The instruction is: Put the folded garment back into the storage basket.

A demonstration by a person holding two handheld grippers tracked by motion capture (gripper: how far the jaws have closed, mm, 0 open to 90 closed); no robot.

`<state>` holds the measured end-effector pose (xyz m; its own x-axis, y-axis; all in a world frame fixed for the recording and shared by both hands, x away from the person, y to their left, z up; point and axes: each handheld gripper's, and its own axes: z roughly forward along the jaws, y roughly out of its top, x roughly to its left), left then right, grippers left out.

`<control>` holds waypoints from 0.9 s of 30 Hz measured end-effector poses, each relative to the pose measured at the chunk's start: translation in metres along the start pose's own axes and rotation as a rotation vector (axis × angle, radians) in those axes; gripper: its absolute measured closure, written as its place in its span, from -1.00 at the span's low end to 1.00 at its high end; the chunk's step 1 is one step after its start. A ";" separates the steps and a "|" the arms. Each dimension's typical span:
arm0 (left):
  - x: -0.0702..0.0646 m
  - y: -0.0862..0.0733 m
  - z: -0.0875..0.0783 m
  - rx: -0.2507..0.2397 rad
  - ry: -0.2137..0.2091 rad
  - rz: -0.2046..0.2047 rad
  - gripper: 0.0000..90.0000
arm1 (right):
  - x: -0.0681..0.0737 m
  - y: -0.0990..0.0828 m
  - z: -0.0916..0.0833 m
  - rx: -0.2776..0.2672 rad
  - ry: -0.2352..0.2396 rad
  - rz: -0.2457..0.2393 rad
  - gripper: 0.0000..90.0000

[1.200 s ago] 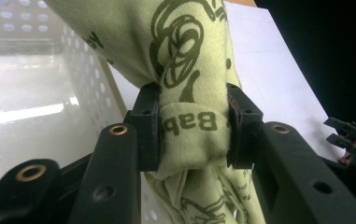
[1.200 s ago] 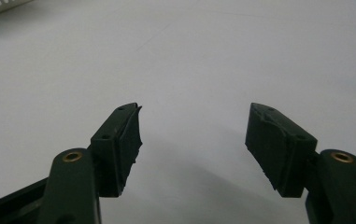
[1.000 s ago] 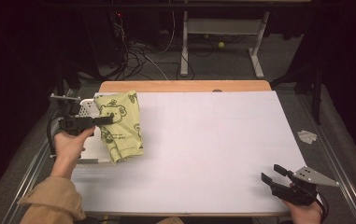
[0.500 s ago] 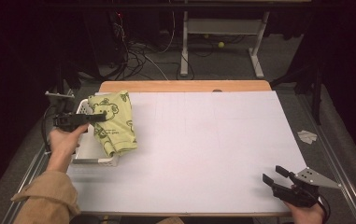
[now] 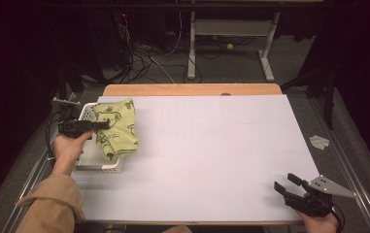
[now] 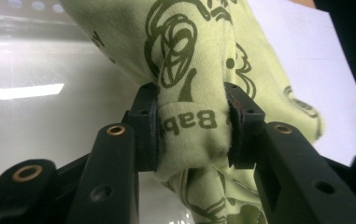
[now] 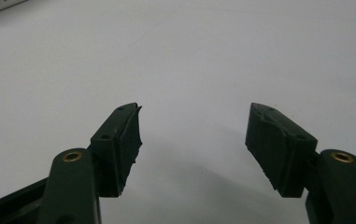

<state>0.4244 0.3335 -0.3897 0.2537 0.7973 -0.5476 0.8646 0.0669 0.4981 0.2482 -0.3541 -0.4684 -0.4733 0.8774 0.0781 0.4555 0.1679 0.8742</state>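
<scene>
The left gripper's point(image 6: 192, 128) fingers point(image 6: 146, 126) pinch a thick bunch of the green cloth point(image 6: 192, 70) between their pads, so that the fabric bulges above and below the grip. In the left gripper view dark printed letters run across the squeezed fold and read "Bab", with the rest tucked out of sight behind the far pad; looping line drawings in the same dark ink cover the fabric above. In the high view the same left gripper point(image 5: 100, 124) is held level in the person's left hand point(image 5: 68, 148), and the cloth point(image 5: 117, 128) hangs from it, draped over the right-hand rim of a white slatted basket point(image 5: 100, 166) at the left edge of the white surface point(image 5: 211, 155). Its lower end lies on the basket's rim and just touches the surface beside it.

The right gripper's point(image 7: 194, 140) fingers point(image 7: 122, 144) stand wide apart with nothing between them, above bare white surface. In the high view the right gripper point(image 5: 287, 183) sits at the near right corner, well apart from the cloth.
</scene>
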 end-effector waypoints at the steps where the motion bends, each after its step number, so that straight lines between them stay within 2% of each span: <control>1: 0.001 0.000 0.001 0.006 0.003 0.001 0.30 | 0.000 0.000 0.000 0.000 0.000 0.000 -0.20; 4: 0.004 0.000 0.003 0.008 0.008 -0.003 0.30 | 0.000 0.000 0.000 0.000 0.000 0.000 -0.20; 9: 0.005 0.000 0.008 0.032 0.037 0.016 0.29 | 0.000 0.000 0.000 0.001 0.001 0.000 -0.20; 27: 0.009 0.000 0.011 0.031 0.062 0.024 0.29 | -0.001 0.000 0.000 -0.001 0.000 0.000 -0.20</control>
<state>0.4310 0.3338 -0.4018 0.2482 0.8343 -0.4923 0.8718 0.0292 0.4890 0.2483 -0.3546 -0.4685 -0.4736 0.8773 0.0779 0.4545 0.1676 0.8748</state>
